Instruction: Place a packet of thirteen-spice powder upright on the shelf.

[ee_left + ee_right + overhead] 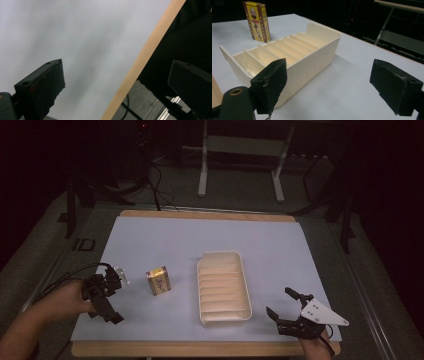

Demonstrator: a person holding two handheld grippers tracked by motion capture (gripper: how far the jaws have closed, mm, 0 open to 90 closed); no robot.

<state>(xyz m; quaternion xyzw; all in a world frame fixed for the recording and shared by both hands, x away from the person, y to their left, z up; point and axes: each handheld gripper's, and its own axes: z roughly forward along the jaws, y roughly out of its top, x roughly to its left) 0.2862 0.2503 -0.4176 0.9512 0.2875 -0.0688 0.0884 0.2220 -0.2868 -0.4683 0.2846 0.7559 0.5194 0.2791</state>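
Note:
A yellow box [158,280] with red print stands upright on the pale mat, left of a cream tray [225,318] split by several dividers. My left gripper [111,294] hovers at the mat's front left, left of the box, open and holding nothing. Its own view has the jaws of the left gripper [117,72] wide apart over the mat and the wooden table edge [140,62]. My right gripper [278,301] is open near the front right, just right of the tray. In its view the right gripper [329,72] faces the tray [312,67], with the box [257,21] behind it.
The pale mat [270,245] covers a wooden table whose edge [200,350] runs along the front. A metal stand [240,150] and cables [155,185] are on the dark floor behind the table. A cable [60,280] trails from my left gripper.

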